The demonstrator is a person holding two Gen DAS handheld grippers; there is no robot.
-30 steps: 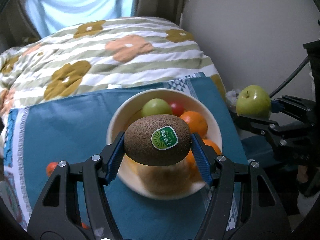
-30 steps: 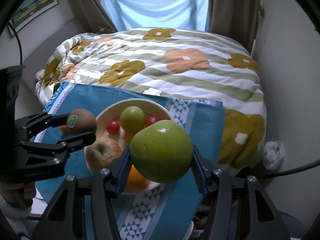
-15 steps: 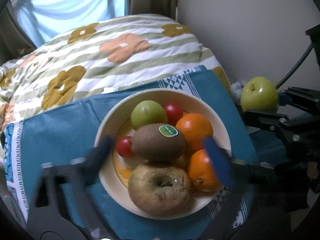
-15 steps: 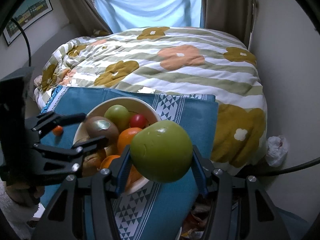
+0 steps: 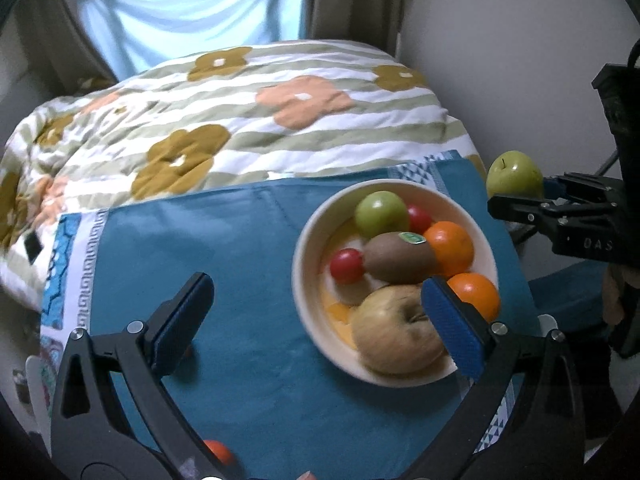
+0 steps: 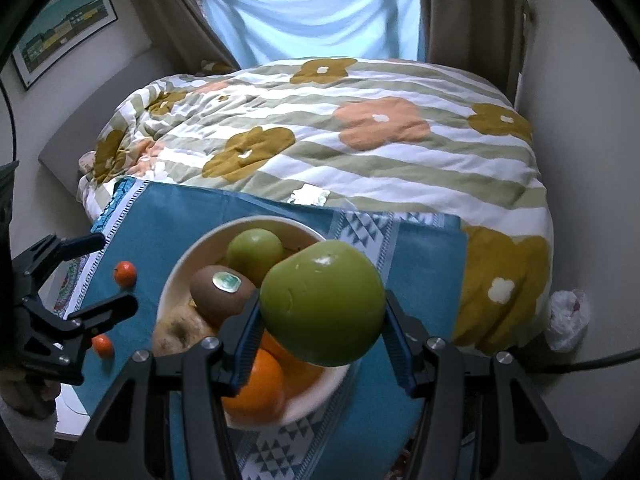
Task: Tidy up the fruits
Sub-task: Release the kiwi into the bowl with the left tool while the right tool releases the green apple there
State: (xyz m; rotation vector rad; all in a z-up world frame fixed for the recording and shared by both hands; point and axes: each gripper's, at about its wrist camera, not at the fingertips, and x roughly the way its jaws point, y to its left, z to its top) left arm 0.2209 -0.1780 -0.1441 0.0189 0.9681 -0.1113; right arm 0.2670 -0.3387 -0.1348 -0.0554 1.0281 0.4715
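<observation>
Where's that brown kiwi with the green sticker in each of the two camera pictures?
Left wrist view: the kiwi lies in the middle of the bowl, right of centre, beyond the open left claw.
Right wrist view: the kiwi is left of centre in the bowl, just left of the big green apple held by the right claw.
Shared landmark: the smaller green fruit just behind the kiwi.

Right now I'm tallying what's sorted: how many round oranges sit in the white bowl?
2, both at the white bowl's right side: one round orange beside the brown kiwi, another nearer the camera. More may hide underneath.
</observation>
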